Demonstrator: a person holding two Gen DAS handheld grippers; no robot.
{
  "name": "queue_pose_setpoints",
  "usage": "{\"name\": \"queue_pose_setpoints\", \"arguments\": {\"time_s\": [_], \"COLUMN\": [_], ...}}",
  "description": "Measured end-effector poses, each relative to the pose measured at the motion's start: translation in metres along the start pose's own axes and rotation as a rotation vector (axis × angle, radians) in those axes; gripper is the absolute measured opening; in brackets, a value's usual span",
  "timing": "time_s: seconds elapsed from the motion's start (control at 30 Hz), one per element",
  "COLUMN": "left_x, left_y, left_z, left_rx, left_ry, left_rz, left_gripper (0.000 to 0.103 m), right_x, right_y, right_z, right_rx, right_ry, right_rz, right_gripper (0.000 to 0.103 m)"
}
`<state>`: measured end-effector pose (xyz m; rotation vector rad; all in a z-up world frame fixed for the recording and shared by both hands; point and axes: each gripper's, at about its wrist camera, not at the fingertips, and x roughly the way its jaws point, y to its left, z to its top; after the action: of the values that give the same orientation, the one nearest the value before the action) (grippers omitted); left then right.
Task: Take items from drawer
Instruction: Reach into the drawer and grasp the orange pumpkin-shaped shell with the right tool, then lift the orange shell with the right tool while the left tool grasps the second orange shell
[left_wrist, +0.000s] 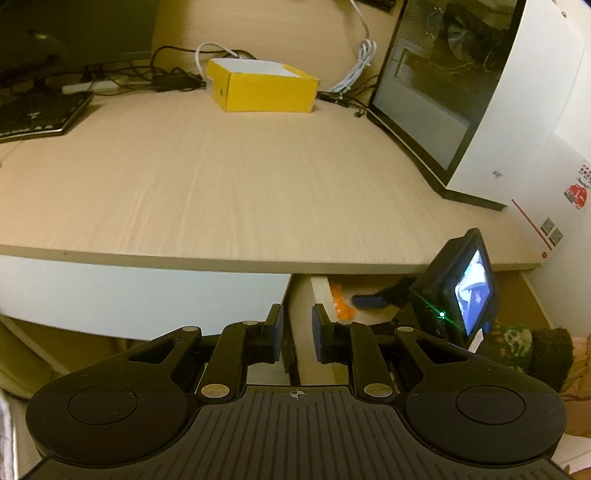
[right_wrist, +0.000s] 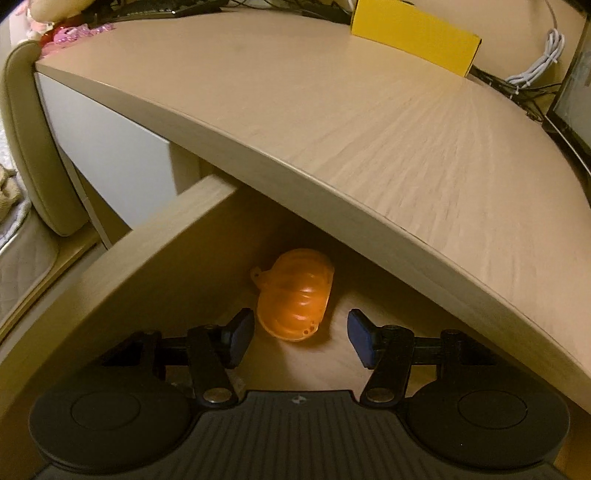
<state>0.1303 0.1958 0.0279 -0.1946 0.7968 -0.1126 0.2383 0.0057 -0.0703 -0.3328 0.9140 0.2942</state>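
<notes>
Right gripper (right_wrist: 300, 338) fingers spread around orange toy (right_wrist: 295, 295) in drawer (right_wrist: 155, 258), left gripper (left_wrist: 297, 328) fingers narrowly apart, empty, below desk (left_wrist: 221, 184)

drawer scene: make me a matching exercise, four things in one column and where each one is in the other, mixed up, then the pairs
Things:
1. orange toy
2. yellow box
3. white computer case
4. right gripper

Places:
A. far side of the desk top, by the cables
B. right end of the desk top
C. on the floor of the open drawer
D. reaching into the drawer, pads either side of the toy

Pairs: 1-C, 2-A, 3-B, 4-D
</notes>
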Motion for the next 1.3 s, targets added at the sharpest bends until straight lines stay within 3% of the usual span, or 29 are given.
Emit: {"name": "queue_pose_setpoints", "arguments": {"time_s": [0.07,0.33,0.43,0.53,0.7,0.83,1.13,1.3], "left_x": [0.004,0.038,0.058,0.076,0.092,0.107,0.147,0.147], "left_y": [-0.002,-0.016,-0.028,-0.047,-0.107,-0.158,-0.206,-0.225], "left_z": [0.003,0.02,0.026,0.025,0.004,-0.022,-0.042,-0.051], "left_rx": [0.014,0.086,0.108,0.131,0.295,0.425,0.488,0.537], "left_ry": [0.003,0.064,0.127,0.191,0.212,0.222,0.252,0.266], "left_rz": [-0.02,-0.158,-0.244,-0.307,-0.345,-0.327,-0.196,-0.232], "left_gripper": [0.018,0.018,0.018,0.018,0.019,0.019,0.019,0.019], "right_x": [-0.001,-0.064,-0.102,-0.142,-0.189,-0.198,-0.199,-0.184], "right_y": [-0.002,-0.012,-0.023,-0.048,-0.111,-0.143,-0.14,-0.134], "right_z": [-0.001,-0.017,-0.035,-0.058,-0.094,-0.129,-0.16,-0.166], "right_rx": [0.011,0.017,0.018,0.103,0.278,0.37,0.426,0.447], "right_ry": [0.013,0.051,0.12,0.18,0.138,0.09,-0.004,0.0], "right_rz": [0.014,0.006,-0.048,-0.147,-0.325,-0.342,-0.245,-0.259], "right_gripper": [0.035,0.035,0.035,0.035,0.035,0.035,0.035,0.035]}}
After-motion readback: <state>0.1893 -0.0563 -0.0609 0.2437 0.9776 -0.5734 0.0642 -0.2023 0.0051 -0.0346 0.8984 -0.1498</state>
